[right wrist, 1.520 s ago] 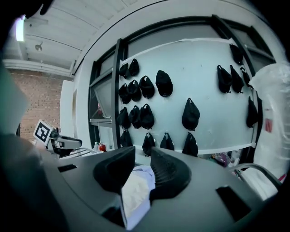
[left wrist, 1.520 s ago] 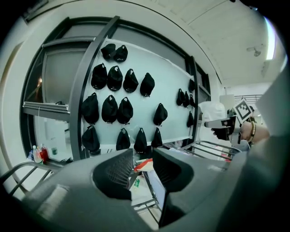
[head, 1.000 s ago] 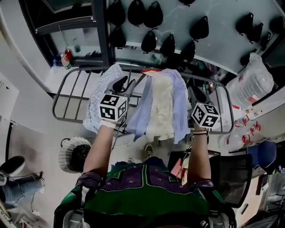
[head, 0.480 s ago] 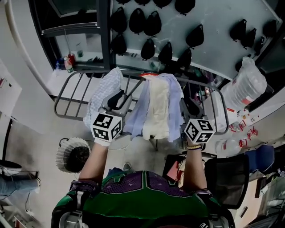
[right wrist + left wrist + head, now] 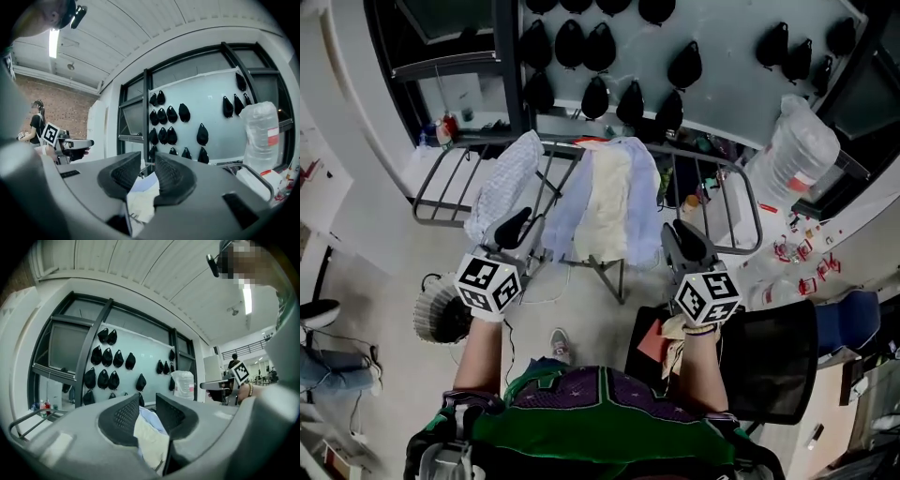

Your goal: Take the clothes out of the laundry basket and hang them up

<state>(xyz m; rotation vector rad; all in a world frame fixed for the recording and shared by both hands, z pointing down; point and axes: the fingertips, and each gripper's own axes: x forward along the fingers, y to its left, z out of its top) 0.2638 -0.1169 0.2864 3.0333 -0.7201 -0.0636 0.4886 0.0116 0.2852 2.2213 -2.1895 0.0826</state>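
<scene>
Clothes (image 5: 605, 202) hang draped over the drying rack (image 5: 757, 211). Just in front of the rack, the left claw (image 5: 514, 228) and right claw (image 5: 680, 242) are both closing, half-wide, gripping nothing.

Dim, flat indoor light; both gripper views bend strongly, corners black.
</scene>
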